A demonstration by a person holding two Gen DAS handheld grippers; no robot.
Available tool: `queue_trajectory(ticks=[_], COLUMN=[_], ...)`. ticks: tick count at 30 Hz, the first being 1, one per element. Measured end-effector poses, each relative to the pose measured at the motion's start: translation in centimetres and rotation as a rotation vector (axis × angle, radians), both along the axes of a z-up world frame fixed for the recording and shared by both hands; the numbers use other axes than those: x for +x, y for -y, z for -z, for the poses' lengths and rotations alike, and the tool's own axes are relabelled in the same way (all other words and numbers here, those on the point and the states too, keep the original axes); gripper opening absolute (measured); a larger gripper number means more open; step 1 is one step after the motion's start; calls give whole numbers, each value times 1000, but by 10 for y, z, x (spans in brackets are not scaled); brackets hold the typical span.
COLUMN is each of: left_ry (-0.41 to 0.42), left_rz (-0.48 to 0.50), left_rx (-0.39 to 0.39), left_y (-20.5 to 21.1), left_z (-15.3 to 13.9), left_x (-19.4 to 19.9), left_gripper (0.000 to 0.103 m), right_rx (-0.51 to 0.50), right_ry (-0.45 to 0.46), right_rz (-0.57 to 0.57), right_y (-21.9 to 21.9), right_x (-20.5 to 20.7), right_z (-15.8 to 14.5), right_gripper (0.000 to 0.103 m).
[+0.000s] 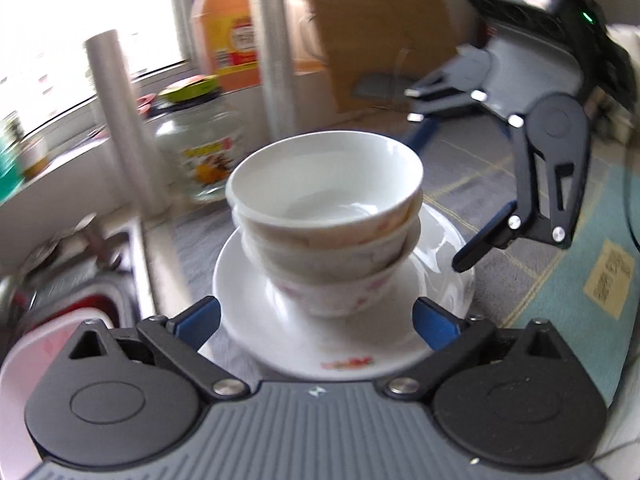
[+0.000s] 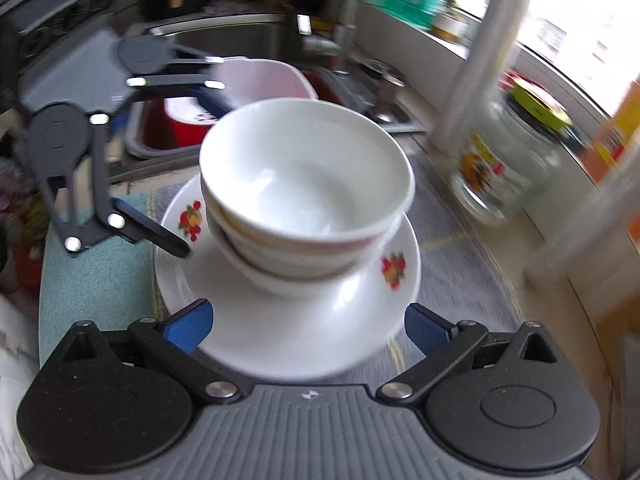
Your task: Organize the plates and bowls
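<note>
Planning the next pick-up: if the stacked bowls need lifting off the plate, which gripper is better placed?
Neither clearly. Left gripper and right gripper are both open, each facing the stacked bowls on the plate from opposite sides. Slight edge right: its view looks down into the top bowl.

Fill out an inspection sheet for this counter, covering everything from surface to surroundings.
Surface: grey and teal mat on the counter.
Job's things: stacked bowls nested on a fruit-print plate.
Clutter: glass jar, orange bottle, two white cylinders.
Grippers: left hand-held gripper and right hand-held gripper both open, flanking the plate, holding nothing.
Cables: dark cable at the right edge of the left wrist view.
Surroundings: sink with a red basin, window behind, cardboard.
</note>
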State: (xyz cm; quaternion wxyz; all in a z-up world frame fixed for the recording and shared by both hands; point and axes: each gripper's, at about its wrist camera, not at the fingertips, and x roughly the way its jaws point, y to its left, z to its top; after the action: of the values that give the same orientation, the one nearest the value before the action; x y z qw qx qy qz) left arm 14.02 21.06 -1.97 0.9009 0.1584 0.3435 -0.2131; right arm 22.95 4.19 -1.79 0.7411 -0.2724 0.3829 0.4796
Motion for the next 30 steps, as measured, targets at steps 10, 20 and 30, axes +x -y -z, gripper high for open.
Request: queue_trajectory(ticks=[10, 20, 30], left_ry=[-25, -13, 60], left_rz=[-553, -728, -748], left_rx=[-60, -86, -48], left_y=[41, 96, 124], left_z=[-28, -74, -99], left_x=[-61, -113, -136], left_gripper=[102, 102, 102], right_rx=[21, 107, 146], right_ry=[-96, -104, -64], right_rz=[537, 708, 741], right_y=[42, 86, 108], right_x=[-51, -113, -140], right_z=[-3, -45, -71], right_gripper=[103, 103, 103])
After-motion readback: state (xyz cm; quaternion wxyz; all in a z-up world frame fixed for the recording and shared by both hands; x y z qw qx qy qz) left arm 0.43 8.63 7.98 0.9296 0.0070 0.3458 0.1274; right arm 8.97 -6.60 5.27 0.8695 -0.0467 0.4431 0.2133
